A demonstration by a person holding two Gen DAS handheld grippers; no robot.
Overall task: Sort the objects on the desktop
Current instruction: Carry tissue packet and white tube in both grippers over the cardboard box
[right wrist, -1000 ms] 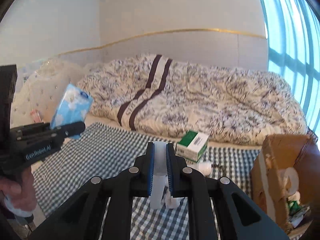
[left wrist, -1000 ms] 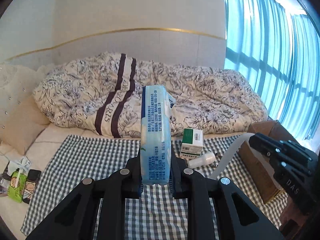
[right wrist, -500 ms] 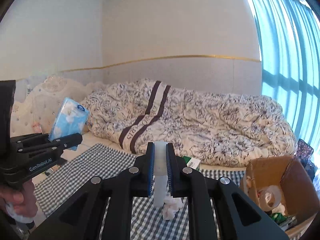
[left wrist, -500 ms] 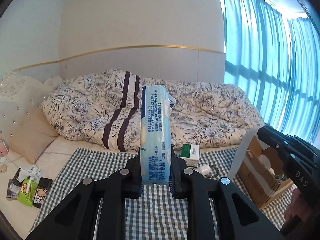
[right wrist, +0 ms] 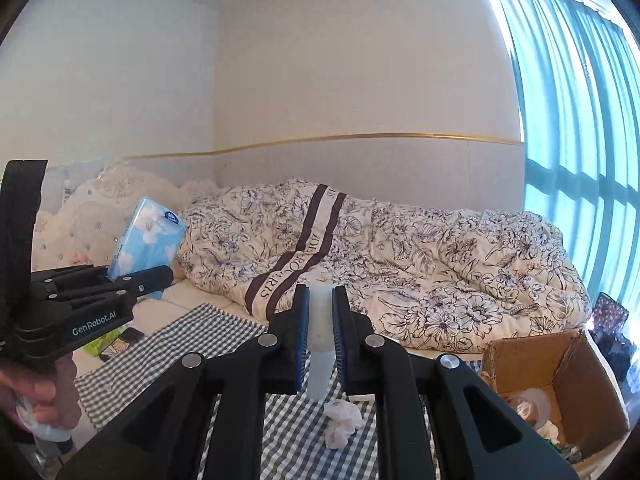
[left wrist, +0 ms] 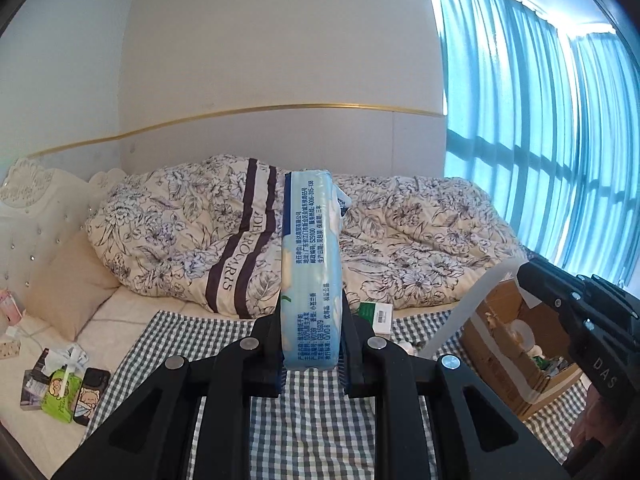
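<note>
My left gripper (left wrist: 311, 364) is shut on a light blue tissue pack (left wrist: 311, 272) and holds it upright, high above the checked cloth (left wrist: 168, 344). The pack also shows in the right wrist view (right wrist: 146, 240), at the left. My right gripper (right wrist: 320, 340) is shut on a translucent white tube (right wrist: 319, 344), also raised above the cloth; the tube shows slanting in the left wrist view (left wrist: 468, 312). A green and white box (left wrist: 374, 314) lies on the cloth by the bed. A crumpled white tissue (right wrist: 342, 424) lies on the cloth below the right gripper.
An open cardboard box (right wrist: 560, 380) with tape rolls and scraps stands at the right; it also shows in the left wrist view (left wrist: 500, 340). A green snack pack (left wrist: 60, 398) and a phone (left wrist: 90, 394) lie at the left. A flowered quilt (left wrist: 400, 240) covers the bed behind.
Both grippers have risen with their loads, so the cloth and the green box sit lower in view. The crumpled tissue now shows below the right gripper.
</note>
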